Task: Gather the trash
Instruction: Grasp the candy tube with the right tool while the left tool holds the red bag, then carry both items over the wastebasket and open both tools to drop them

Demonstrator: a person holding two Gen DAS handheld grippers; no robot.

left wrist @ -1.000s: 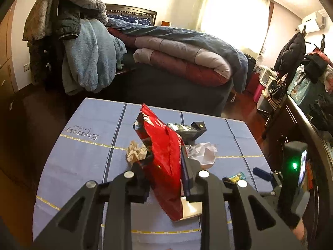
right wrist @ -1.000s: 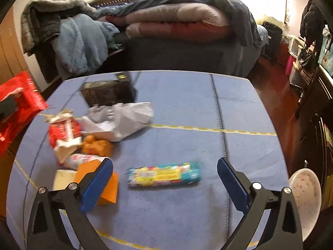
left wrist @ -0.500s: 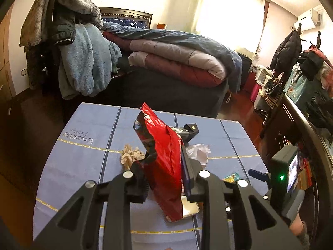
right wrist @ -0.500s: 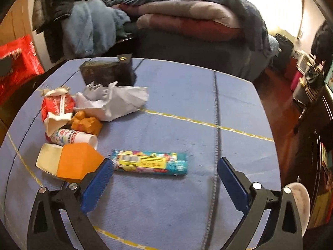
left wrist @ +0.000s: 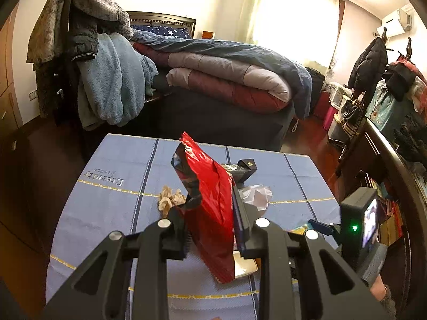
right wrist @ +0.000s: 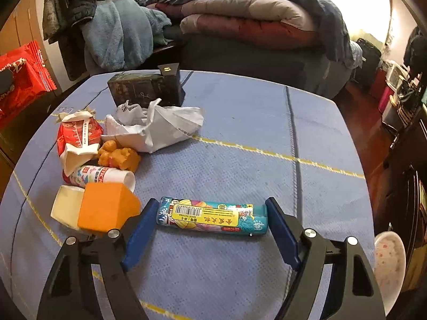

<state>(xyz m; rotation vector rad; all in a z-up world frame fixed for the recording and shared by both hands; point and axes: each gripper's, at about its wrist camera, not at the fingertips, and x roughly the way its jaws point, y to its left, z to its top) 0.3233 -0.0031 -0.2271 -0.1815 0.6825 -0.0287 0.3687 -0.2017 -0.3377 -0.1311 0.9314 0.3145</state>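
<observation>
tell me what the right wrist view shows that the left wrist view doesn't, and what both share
Only the right wrist view: the open right gripper straddling the teal cylindrical wrapped roll, plus the orange carton and red-and-white crumpled carton. Only the left wrist view: the left gripper shut on the red foil snack bag, and the crumpled brown paper. Both: the blue tablecloth, dark box and crumpled white paper.

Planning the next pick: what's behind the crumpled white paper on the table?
Directly behind the crumpled white paper stands a dark box, flap raised. The paper covers the box's lower front edge, so anything between them stays hidden.
</observation>
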